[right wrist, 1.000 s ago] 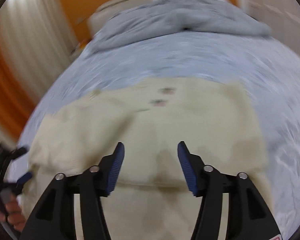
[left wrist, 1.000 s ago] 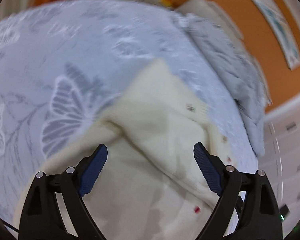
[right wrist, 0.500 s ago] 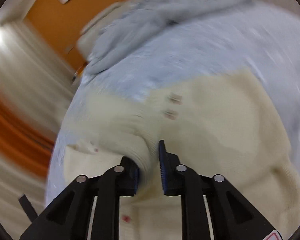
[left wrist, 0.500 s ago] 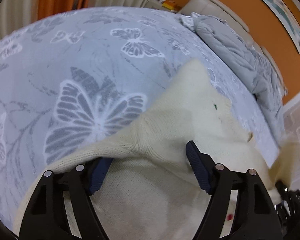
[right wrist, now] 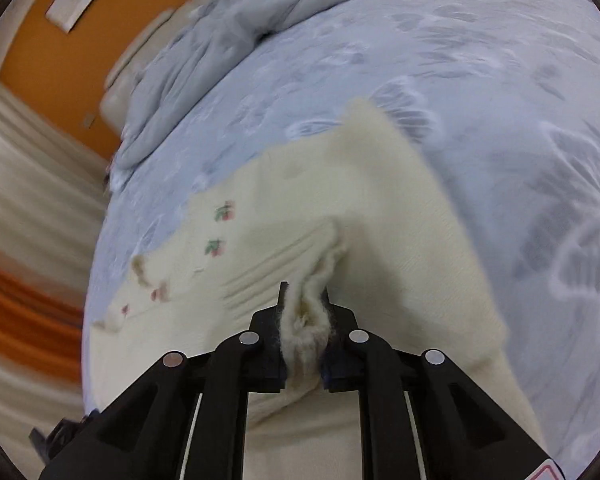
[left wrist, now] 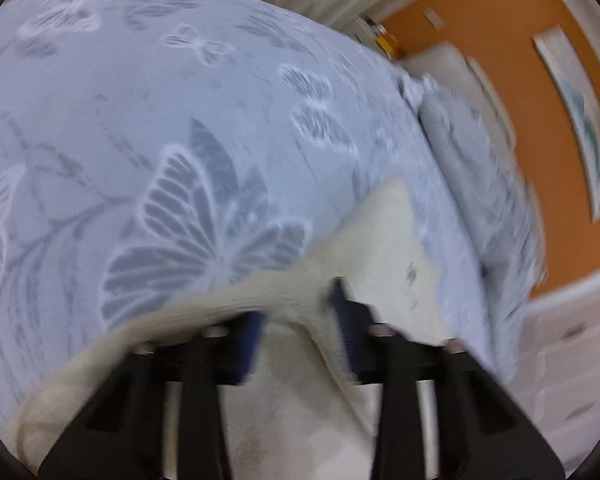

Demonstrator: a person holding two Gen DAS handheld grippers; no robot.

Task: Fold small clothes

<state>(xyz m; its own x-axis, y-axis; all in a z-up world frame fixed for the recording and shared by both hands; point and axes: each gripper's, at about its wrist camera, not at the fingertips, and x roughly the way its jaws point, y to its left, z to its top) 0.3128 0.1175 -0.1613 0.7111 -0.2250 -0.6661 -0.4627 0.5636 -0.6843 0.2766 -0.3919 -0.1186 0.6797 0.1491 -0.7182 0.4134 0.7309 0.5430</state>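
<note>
A small cream knit cardigan [right wrist: 340,216] with tiny embroidered flowers lies on a grey-blue butterfly-print bedspread [right wrist: 500,80]. My right gripper [right wrist: 305,300] is shut on a bunched fold of the cardigan, which is lifted and folding over. In the left wrist view the cardigan [left wrist: 384,240] drapes over my left gripper [left wrist: 298,320], whose jaws have closed on a ridge of the knit; the frame is blurred by motion.
A rumpled grey quilt [right wrist: 228,28] lies along the far side of the bed, also in the left wrist view [left wrist: 484,184]. Orange wall with a framed picture [left wrist: 580,120], cream curtains [right wrist: 28,184] beside the bed.
Both grippers went from open over the cardigan to closed on it: the right one shut first, then the left. The cardigan's near part is now lifted off the bedspread.
</note>
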